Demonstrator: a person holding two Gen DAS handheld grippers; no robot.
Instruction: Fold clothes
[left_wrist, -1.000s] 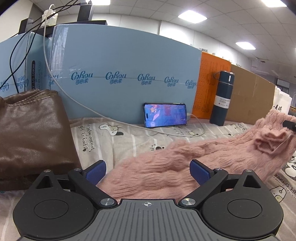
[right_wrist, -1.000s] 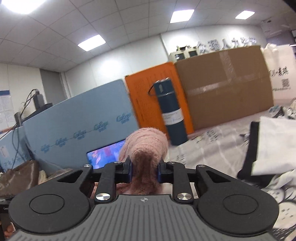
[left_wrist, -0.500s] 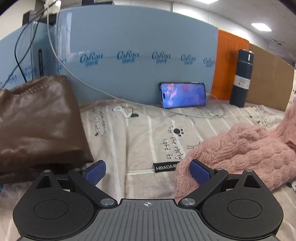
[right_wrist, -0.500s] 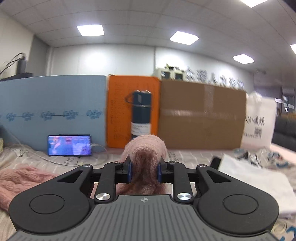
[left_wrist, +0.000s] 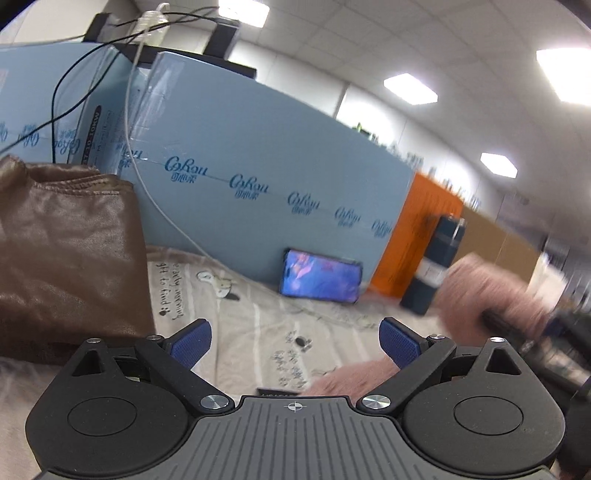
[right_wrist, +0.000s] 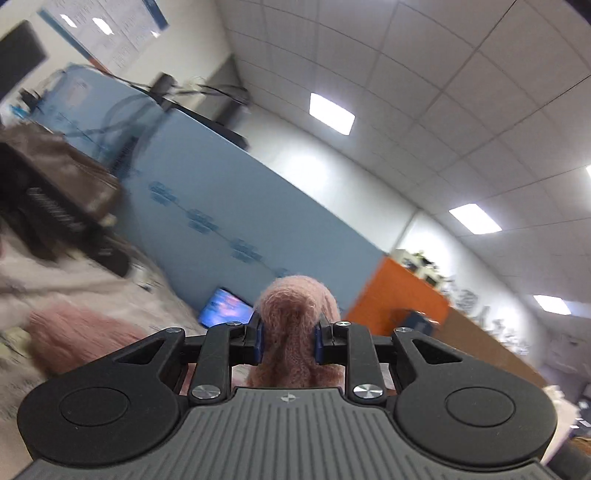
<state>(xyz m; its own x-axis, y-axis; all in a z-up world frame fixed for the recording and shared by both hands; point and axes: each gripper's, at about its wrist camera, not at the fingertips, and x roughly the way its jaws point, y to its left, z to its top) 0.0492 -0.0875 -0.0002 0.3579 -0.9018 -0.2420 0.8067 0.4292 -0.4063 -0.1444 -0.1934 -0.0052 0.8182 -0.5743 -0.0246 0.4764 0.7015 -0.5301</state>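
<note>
Here your right gripper (right_wrist: 289, 341) had its jaws clenched on a bunched fold of the fuzzy pink knitted sweater (right_wrist: 295, 314), which bulged up above the blue pads and hung down behind them. More of that sweater lay blurred on the printed grey-and-white bedsheet (left_wrist: 258, 317), low and left of the jaws. Your left gripper (left_wrist: 295, 341) had its jaws released and wide apart, with only bedsheet between them; the sweater reached just under the right-hand pad. A shiny brown folded garment (left_wrist: 66, 251) sat left of those jaws, and a lit smartphone (left_wrist: 320, 277) leaned against the pale blue board (left_wrist: 258, 155) beyond them.
</note>
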